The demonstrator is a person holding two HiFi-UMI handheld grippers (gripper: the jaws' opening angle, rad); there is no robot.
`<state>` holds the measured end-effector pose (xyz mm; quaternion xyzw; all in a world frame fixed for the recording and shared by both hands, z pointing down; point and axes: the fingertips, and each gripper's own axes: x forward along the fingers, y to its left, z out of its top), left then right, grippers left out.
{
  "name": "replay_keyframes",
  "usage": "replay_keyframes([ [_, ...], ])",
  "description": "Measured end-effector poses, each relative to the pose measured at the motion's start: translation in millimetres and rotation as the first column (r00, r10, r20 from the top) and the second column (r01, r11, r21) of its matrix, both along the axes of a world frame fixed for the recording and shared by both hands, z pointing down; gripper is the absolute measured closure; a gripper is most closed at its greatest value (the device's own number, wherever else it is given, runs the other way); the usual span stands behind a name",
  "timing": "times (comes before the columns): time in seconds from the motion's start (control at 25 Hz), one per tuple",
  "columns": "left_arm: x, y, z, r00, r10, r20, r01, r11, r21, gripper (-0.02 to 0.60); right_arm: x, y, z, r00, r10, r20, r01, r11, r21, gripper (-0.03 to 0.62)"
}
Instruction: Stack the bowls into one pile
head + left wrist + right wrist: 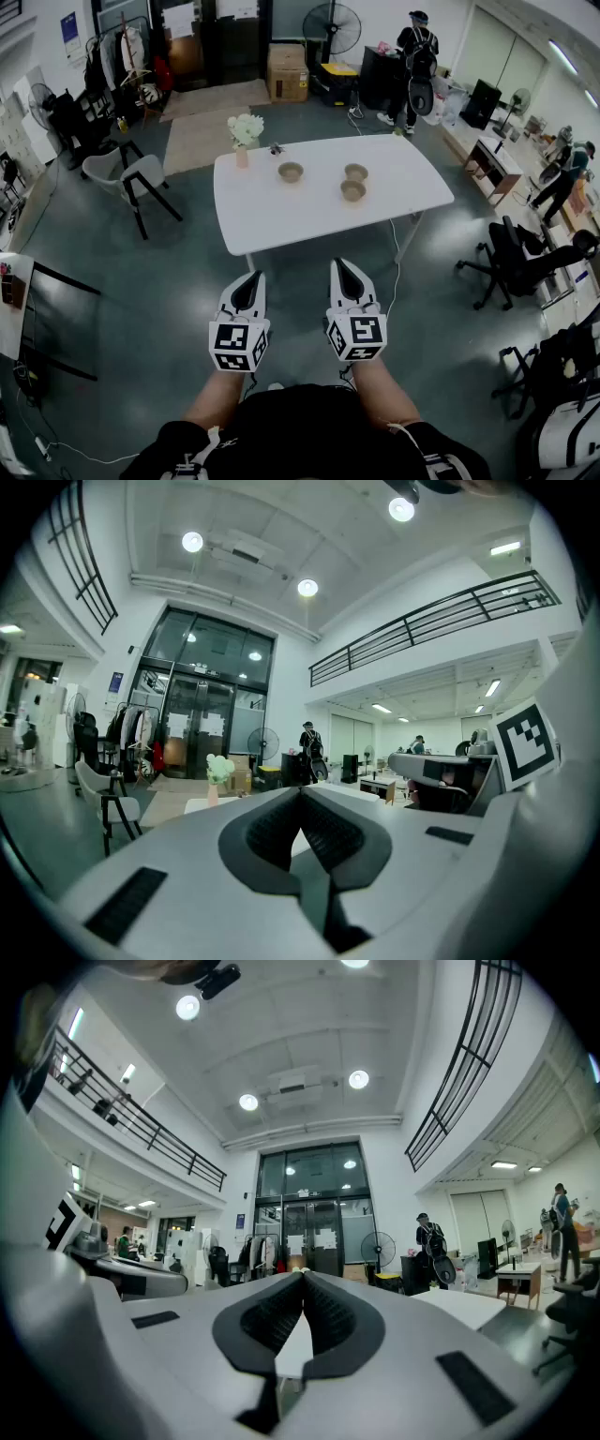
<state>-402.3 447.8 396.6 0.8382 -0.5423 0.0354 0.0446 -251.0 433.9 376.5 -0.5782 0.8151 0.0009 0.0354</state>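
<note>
Tan bowls [352, 190] on tabletop [281, 211], well ahead of left tongs [251, 277], right tongs [345, 265]; both pinched together, empty. Approach, spread first, grip rim.

Open-plan office or studio hall: double-height ceiling [300, 1044], mezzanine railing [431, 621], glass entrance doors [202, 719], white bench [281, 211] mid-room, black office chairs [508, 255], desks [495, 157] along wall, standing fan [334, 28], coat rack [122, 52], cardboard box [287, 71].

head view looks steeply down, well back from the table [281, 216]. both gripper views face it level, sharing the fan [378, 1244].
</note>
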Motion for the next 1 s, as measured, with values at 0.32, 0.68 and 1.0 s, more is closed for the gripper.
replay_keyframes([
  [0.32, -6.7, -5.7, -0.8, 1.0, -0.008, -0.005, 0.008, 1.0, 0.002, 0.568, -6.6, -3.5, -1.7, 1.0, 0.001, 0.0, -0.001, 1.0, 0.021, 0.579],
  [0.68, -25.0, -10.1, -5.2, 1.0, -0.015, -0.019, 0.016, 1.0, 0.015, 0.568, -28.0, -11.1, -3.8, 1.0, -0.015, -0.015, 0.016, 1.0, 0.019, 0.579],
  [1.0, -74.3, -17.2, -2.1, 0.999, 0.009, -0.032, -0.008, 1.0, 0.017, 0.568, -81.5, -13.3, -4.2, 1.0, -0.001, -0.03, 0.002, 0.999, 0.035, 0.579],
])
